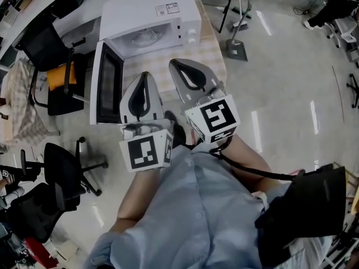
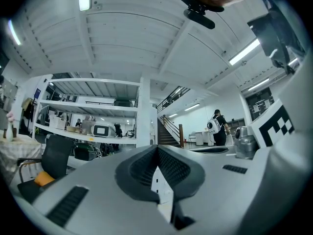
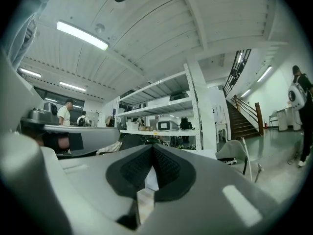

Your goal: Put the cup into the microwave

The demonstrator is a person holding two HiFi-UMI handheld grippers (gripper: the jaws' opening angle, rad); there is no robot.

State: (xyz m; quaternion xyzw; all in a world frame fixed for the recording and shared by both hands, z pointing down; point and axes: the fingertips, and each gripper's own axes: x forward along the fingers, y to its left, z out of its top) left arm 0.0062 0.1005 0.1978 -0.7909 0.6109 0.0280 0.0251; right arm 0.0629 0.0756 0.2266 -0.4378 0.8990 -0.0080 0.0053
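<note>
At the far end of the counter (image 1: 216, 54), on its checked cloth, the white microwave (image 1: 148, 10) stands with its door (image 1: 106, 86) swung wide toward the left edge, so the cavity (image 1: 147, 38) lies open to the front; nearer the person, toward the counter's near edge, the left tongs (image 1: 145, 76) and right tongs (image 1: 176, 64) are held level side by side, each with its pads pressed together on nothing; the cup shows in no view, neither on the cloth that can be seen nor plainly within the cavity, and the tongs themselves hide part of the near counter; that fits a cup waiting out of sight as well as one already set deep inside; either way, I judge the sound course is to hold both tongs well clear of the hanging door and to find the cup by eye before closing on anything.
</note>
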